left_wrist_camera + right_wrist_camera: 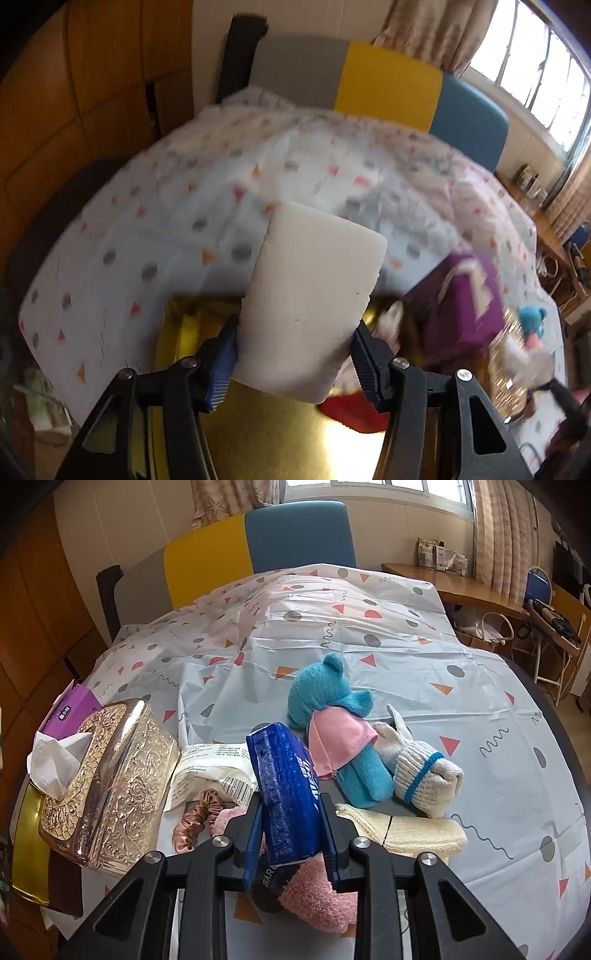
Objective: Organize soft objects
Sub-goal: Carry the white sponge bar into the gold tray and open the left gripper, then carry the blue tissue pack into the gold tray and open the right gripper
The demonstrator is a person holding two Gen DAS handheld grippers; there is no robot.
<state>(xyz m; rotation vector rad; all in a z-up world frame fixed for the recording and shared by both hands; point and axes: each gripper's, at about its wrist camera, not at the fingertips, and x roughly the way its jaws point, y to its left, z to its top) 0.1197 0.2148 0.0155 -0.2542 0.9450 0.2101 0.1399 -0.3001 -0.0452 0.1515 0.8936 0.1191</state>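
My left gripper [293, 345] is shut on a white foam block [314, 295], held tilted above a gold box [258, 435]; that view is blurred. My right gripper [291, 834] is shut on a blue tissue packet [282, 794], raised over a pink fuzzy sock [314, 897]. On the patterned cloth [406, 646] lie a blue plush bear [325, 709] with a pink cloth [336, 742], a white knitted glove [421, 771], a cream gauze cloth [406, 830], a brown scrunchie [195, 819] and a white plastic bag [210, 768].
An ornate golden tissue box [110, 786] stands at the left, with a purple box [70, 709] behind it and a gold box [27, 834] under it. A grey, yellow and blue headboard [258, 542] rises at the back. A wooden desk [461, 587] and folding chair [539, 590] stand right.
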